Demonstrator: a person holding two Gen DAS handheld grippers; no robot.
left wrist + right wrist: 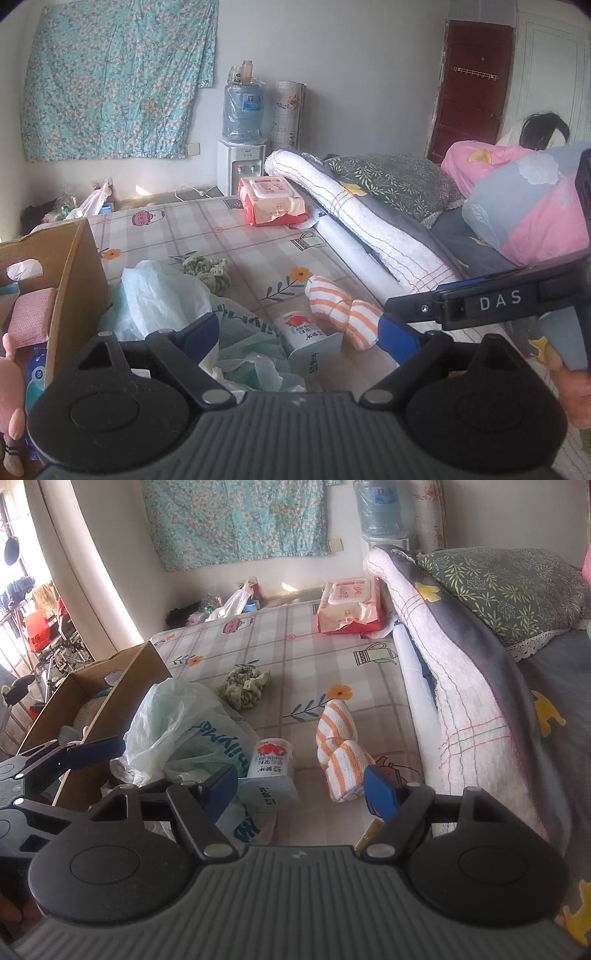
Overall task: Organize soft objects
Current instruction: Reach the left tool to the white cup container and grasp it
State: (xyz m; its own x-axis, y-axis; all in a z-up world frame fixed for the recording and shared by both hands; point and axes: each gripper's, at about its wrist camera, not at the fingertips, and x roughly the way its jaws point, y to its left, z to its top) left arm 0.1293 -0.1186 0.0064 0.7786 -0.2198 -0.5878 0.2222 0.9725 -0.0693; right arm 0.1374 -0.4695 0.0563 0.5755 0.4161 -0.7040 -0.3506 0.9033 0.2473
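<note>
An orange-and-white striped cloth [341, 310] [341, 753] lies rolled on the checked table cover. A green patterned scrunchie [207, 271] [245, 686] lies farther back. Pale green plastic bags [166, 299] [177, 723] are heaped beside an open cardboard box [77, 269] [110, 679], which holds a pink cloth [31, 314]. A small milk carton [306, 339] [271, 775] lies on its side between the bags and the striped cloth. My left gripper [299, 339] is open and empty above the carton. My right gripper [301, 790] is open and empty, just short of the carton and striped cloth.
A red pack of wet wipes [271, 201] [349, 605] lies at the table's far end. A bed with a folded white blanket [354, 218] [454, 686] and pillows borders the right side. A water dispenser [242, 147] stands at the back wall.
</note>
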